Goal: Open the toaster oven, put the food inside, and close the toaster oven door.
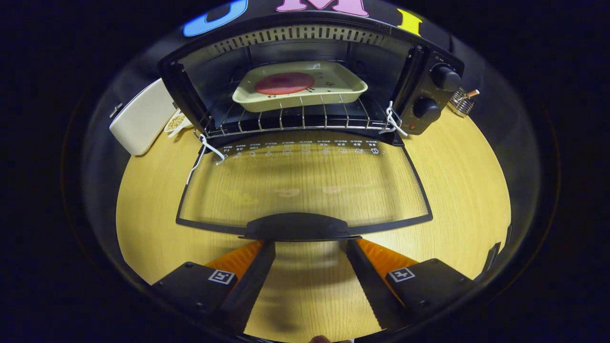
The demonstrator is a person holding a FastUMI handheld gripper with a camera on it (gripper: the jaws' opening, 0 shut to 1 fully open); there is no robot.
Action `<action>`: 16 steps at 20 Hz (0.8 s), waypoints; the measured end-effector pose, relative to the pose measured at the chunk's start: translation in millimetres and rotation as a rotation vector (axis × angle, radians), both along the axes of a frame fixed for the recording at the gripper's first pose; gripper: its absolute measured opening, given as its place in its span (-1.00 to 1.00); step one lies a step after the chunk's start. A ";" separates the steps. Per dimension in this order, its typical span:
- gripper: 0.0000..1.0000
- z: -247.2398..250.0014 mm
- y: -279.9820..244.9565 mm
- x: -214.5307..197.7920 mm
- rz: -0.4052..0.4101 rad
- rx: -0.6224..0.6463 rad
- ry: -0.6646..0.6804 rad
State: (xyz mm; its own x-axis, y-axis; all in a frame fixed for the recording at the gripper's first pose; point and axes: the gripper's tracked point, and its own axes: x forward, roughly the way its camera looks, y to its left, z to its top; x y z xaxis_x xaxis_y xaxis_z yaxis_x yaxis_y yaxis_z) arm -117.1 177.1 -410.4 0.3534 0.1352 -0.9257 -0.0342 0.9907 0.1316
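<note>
A pale wooden worktop (457, 190) with fine straight grain fills the foreground and runs back to a black cloth wall (476, 47). Light falls from above, leaving the wood bright and evenly lit, with soft shadows on it toward its near edge. Toward the worktop's back left corner a cream rectangular box (140, 119) stands tilted, and a small dish of pale bits (176, 122) sits just beside it. Near the back right corner stands a small wire holder (461, 101). Beyond the worktop's edges everything is dark.
</note>
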 end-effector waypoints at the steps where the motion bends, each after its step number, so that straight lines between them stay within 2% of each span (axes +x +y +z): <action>1: 1.00 2.5 -0.4 0.8 -0.013 0.008 -0.012; 9: 1.00 27.6 -3.2 0.7 -0.020 0.030 -0.091; 16: 1.00 67.8 -11.3 10.4 -0.013 0.047 -0.237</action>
State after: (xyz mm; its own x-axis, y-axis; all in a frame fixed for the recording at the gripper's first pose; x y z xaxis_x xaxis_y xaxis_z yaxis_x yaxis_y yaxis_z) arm -106.7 165.8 -342.6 0.5618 0.1700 -0.8096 -0.0569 0.9843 0.1672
